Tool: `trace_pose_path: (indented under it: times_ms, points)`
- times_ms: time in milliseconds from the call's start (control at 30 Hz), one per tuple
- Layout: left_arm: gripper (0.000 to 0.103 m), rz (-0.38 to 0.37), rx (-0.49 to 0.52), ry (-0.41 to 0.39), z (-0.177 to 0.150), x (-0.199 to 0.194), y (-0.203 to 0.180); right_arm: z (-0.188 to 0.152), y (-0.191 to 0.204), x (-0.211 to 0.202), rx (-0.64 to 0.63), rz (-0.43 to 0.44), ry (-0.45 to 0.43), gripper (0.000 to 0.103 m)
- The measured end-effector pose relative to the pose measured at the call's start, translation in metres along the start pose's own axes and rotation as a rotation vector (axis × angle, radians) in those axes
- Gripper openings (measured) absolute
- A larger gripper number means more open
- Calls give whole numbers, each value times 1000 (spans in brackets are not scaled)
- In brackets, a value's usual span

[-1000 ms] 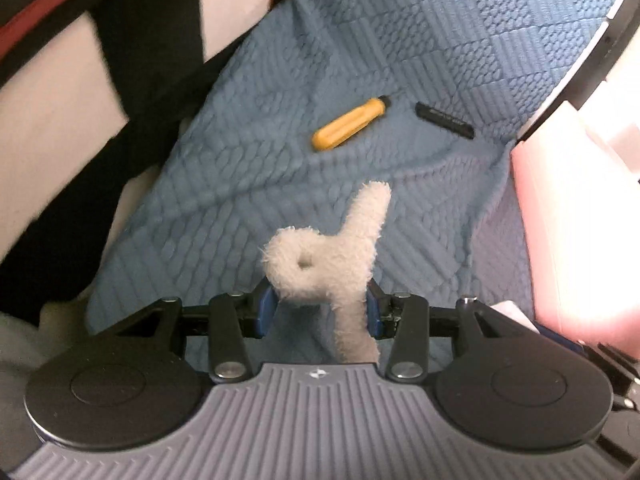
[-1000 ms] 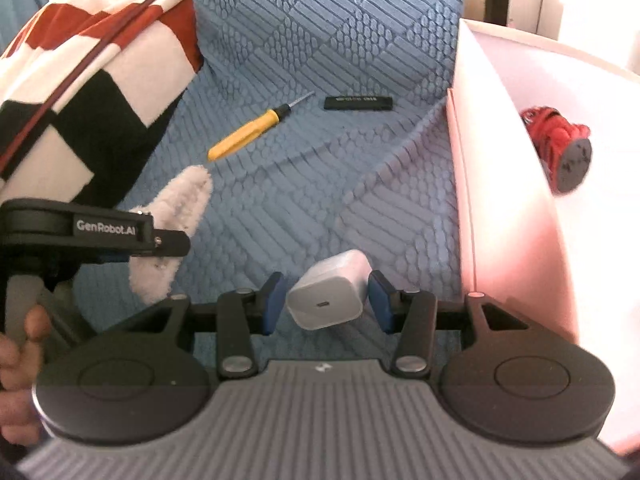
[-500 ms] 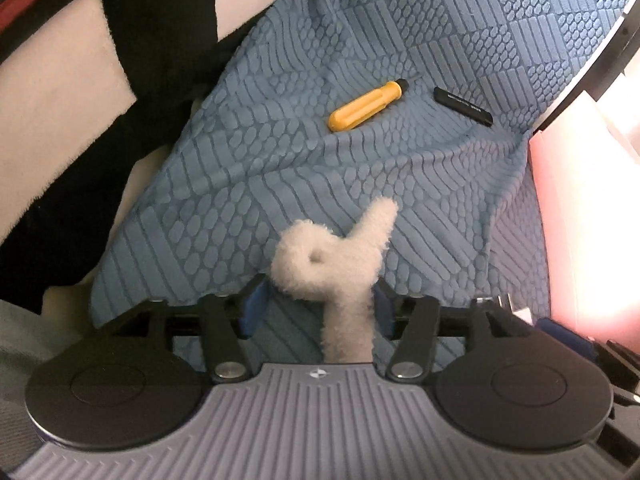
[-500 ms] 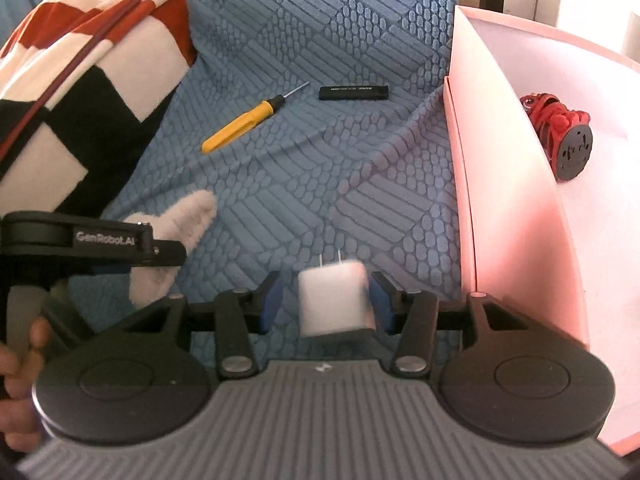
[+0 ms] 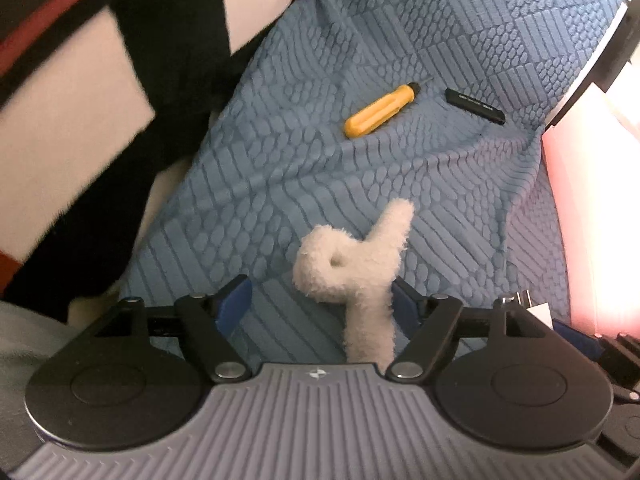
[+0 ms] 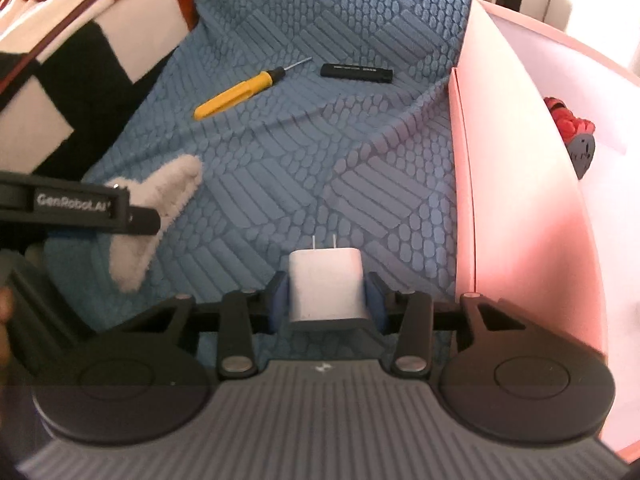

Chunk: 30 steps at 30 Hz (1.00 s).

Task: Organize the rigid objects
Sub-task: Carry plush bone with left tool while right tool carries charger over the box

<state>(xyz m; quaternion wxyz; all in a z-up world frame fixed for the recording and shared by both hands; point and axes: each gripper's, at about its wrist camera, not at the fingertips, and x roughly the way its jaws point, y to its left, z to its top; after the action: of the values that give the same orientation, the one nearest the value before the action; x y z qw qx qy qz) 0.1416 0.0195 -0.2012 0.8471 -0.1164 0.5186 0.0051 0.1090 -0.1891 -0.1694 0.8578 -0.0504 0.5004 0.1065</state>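
My right gripper point(image 6: 326, 300) is shut on a white plug-in charger point(image 6: 326, 286), prongs pointing away, just left of the pink box point(image 6: 516, 216). My left gripper point(image 5: 320, 304) is open, with a fuzzy beige loop point(image 5: 356, 264) lying between its jaws against the right one. The loop also shows in the right wrist view point(image 6: 160, 208) under the left gripper's body. A yellow-handled screwdriver point(image 5: 378, 110) and a black stick point(image 5: 474, 106) lie farther away on the blue quilted cover; both also show in the right wrist view, the screwdriver point(image 6: 240, 94) and the stick point(image 6: 356, 73).
The pink box stands at the right; a red bundled item with a dark round end point(image 6: 574, 132) lies inside it. A red, white and black patterned blanket point(image 6: 68, 52) is heaped at the left. The blue cover point(image 6: 320, 160) is creased in the middle.
My left gripper's jaws have spread apart and let go of the fuzzy loop. My right gripper has closed on the charger, which turned so its prongs point away.
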Motion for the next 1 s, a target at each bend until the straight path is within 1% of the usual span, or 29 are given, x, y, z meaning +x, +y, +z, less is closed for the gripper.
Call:
trace_pose_path:
  times_ms: [67, 200, 267, 367, 467, 533, 600, 700, 800, 900, 1000]
  points:
    - [78, 8, 22, -16, 0, 0, -3, 1, -1, -1, 11, 8, -9, 45]
    - [78, 8, 42, -18, 2, 2, -6, 4, -2, -5, 15, -3, -39, 45]
    - [78, 25, 59, -28, 3, 3, -8, 5, -3, -3, 26, -1, -33, 45]
    - [78, 58, 126, -48, 0, 7, -18, 5, -5, 2, 47, 3, -16, 45]
    - [75, 31, 131, -22, 1, 14, -18, 5, -5, 2, 45, -2, -21, 45]
    - [62, 40, 143, -27, 1, 15, -19, 5, -5, 1, 44, 0, -24, 45]
    - [55, 21, 147, -30, 1, 15, -19, 4, -4, 1, 35, -4, -28, 45]
    - [54, 10, 139, -35, 0, 12, -18, 4, -4, -1, 50, 3, -34, 45]
    - [53, -37, 102, -27, 1, 4, -14, 6, 1, -3, 28, 5, -25, 45]
    - [53, -60, 81, -56, 6, -14, -11, 11, 4, -16, 20, 5, -47, 45]
    - [53, -90, 60, -76, 11, -34, -7, 16, 4, -34, 43, 9, -69, 45]
